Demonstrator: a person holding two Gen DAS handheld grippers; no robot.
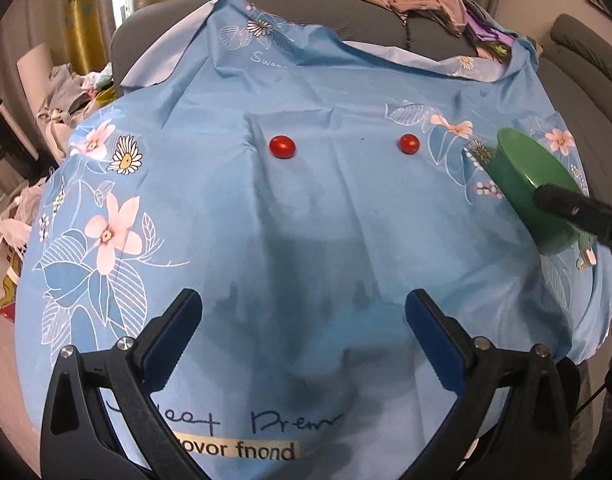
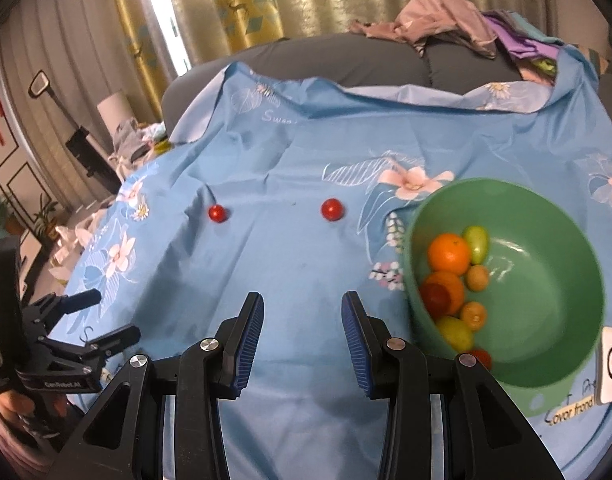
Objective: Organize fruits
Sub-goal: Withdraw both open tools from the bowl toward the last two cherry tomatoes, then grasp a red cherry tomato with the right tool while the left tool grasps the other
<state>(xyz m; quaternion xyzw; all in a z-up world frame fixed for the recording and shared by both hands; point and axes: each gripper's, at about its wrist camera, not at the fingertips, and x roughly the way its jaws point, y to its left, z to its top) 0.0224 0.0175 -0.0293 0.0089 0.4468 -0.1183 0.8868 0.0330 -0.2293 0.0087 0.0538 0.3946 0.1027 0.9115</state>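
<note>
Two small red fruits, a left one [image 1: 282, 147] and a right one [image 1: 409, 143], lie apart near the middle of a blue flowered cloth [image 1: 314, 220] spread over a grey sofa. Toward the cloth's right edge stands a green bowl [image 2: 546, 320], holding two oranges [image 2: 448, 254], smaller orange and yellow-green fruits and some red ones, all gathered against its left wall. A small white device [image 2: 610, 364] sits at the bowl's right rim.

Left gripper [image 1: 303, 312] hovers over the cloth's near edge with its fingers spread wide and nothing between them. Right gripper [image 2: 301, 308] hangs just left of the bowl, its blue-padded fingers parted and empty, touching neither fruit nor bowl. A heap of clothes [image 2: 446, 20] rests on the sofa back beyond the cloth's far right corner.
</note>
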